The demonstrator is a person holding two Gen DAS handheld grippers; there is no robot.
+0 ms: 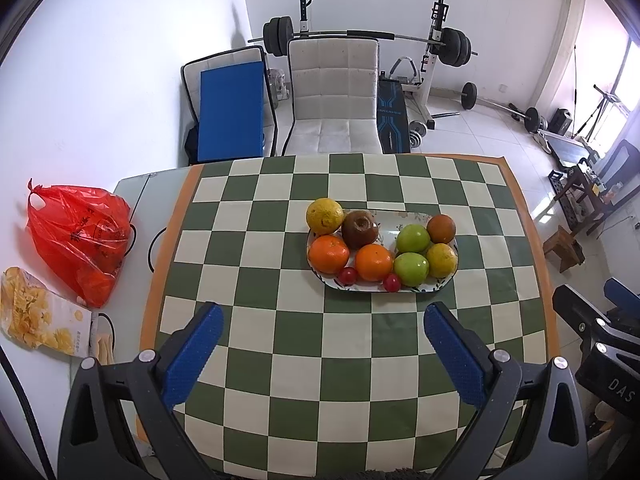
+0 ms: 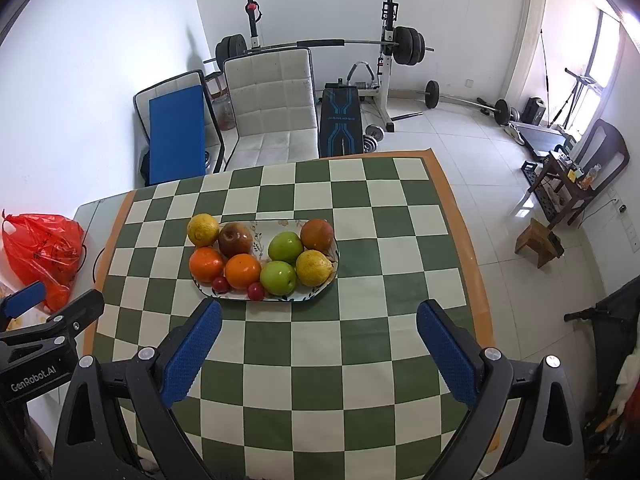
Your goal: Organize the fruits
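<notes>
- Left wrist view: left claw (image 1: 322, 344) wide, blue pads (image 1: 192, 354) well apart, nothing between them; it hangs over the green-and-white checked cloth (image 1: 280, 380) on the surface.
- Oval patterned plate (image 1: 436, 286) lies ahead of the claw, slightly right of centre, loaded with fruit.
- On the plate: yellow citrus (image 1: 325, 214) at far-left rim, brown apple-like fruit (image 1: 360, 230) beside it, two oranges (image 1: 329, 253) in front, two green apples (image 1: 412, 238), a dark reddish-orange fruit (image 1: 441, 228) at far right, a yellow-green citrus (image 1: 441, 260) near right.
- Two small red fruits (image 1: 348, 275) on the near rim; kind unclear, possibly cherry tomatoes.
- Red plastic bag (image 1: 76, 236) and a snack packet (image 1: 40, 314) off the cloth, left.
- Part of the right claw's body at right edge.
- Right wrist view: right claw (image 2: 318, 340) wide, holding nothing, above the cloth.
- Plate (image 2: 304, 298) ahead and left, just beyond the left pad (image 2: 192, 350); same fruit, all touching or closely packed.
- White padded chair (image 2: 272, 104) and barbell rack (image 2: 384, 56) behind the surface.
</notes>
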